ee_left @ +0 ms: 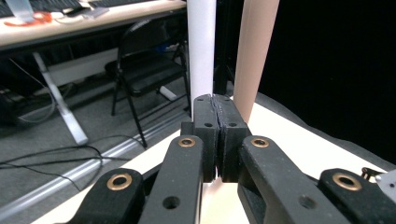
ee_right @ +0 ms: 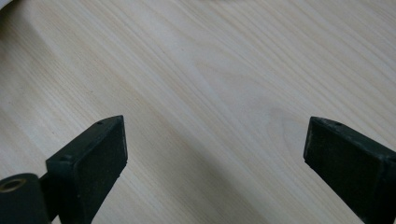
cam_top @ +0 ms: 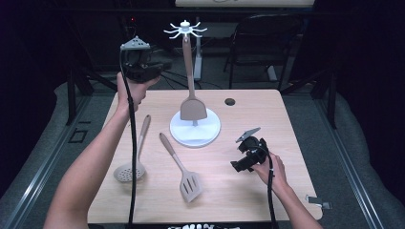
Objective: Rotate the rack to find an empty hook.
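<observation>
clenched empty, left gripper (cam_top: 148,71) up beside the rack (cam_top: 195,130); in the left gripper view pads pressed together with nothing between, white pole (ee_left: 201,46) and tan handle just beyond. spatula (cam_top: 193,106) hanging from a hook at the rack top, blade just above the round base. right gripper (cam_top: 237,164) spread wide, low over bare table (cam_top: 248,191), holding nothing.

best next, probably: back away level, no brushing the hung handle, or it swings off the hook. then down to the skimmer (cam_top: 130,171) or slotted turner (cam_top: 190,185), both flat on the table left of the base, well apart. grab high on the handle so the end hole stays free for a hook.

no containers here; rack carries one tool, other hooks bare.
</observation>
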